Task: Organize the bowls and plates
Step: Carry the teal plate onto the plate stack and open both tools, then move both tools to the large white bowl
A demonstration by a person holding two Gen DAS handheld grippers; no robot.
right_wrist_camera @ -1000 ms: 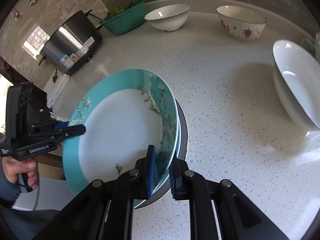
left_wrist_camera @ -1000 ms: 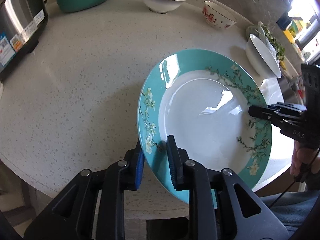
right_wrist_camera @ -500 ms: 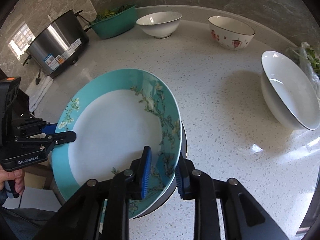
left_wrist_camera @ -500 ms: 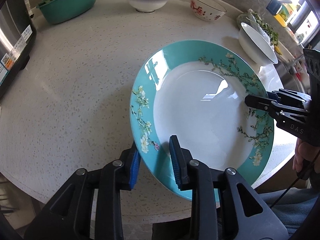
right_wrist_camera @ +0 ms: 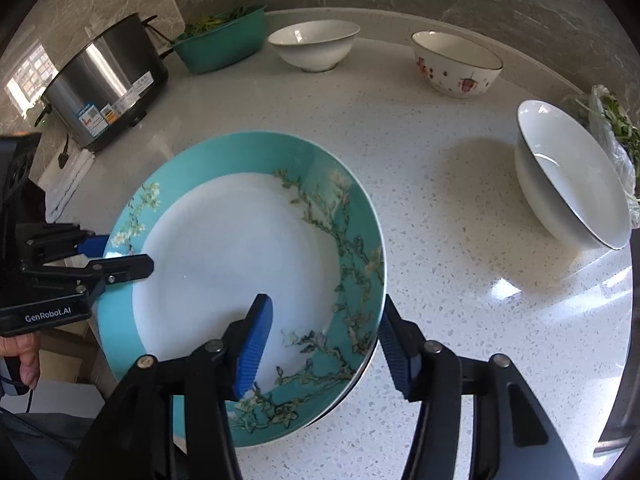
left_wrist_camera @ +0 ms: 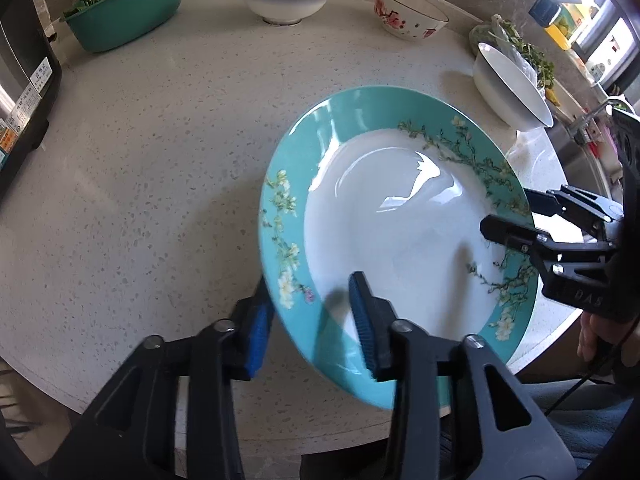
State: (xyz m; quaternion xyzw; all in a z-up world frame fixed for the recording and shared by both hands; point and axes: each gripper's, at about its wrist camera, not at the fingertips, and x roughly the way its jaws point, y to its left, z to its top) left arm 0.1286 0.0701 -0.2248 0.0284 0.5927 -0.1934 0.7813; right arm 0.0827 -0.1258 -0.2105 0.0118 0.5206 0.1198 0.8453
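The left hand-held gripper (left_wrist_camera: 312,316) is closest in the left wrist view. Its jaws are opening, and the rim of the teal plate (left_wrist_camera: 400,232) sits between the blue pads, which do not press on it. The right hand-held gripper (right_wrist_camera: 324,340) is closest in the right wrist view. Its jaws are opening too, with the other side of the plate's rim between them and a gap on each side. So both grippers are open around the plate.

The teal plate has a white middle and flower branches painted on its edge. It sits at the near edge of the speckled white counter (right_wrist_camera: 440,200), on top of something dark that peeks out under its rim.

A bit farther, on the right side, a plain white bowl (right_wrist_camera: 572,200) leans tilted, just beside a bag of greens (right_wrist_camera: 612,128).

Far back on the counter stand a bowl with red flowers (right_wrist_camera: 456,68), another white bowl (right_wrist_camera: 314,44) and a teal tub of green leaves (right_wrist_camera: 220,40). On the left is a shiny metal pot (right_wrist_camera: 104,84).
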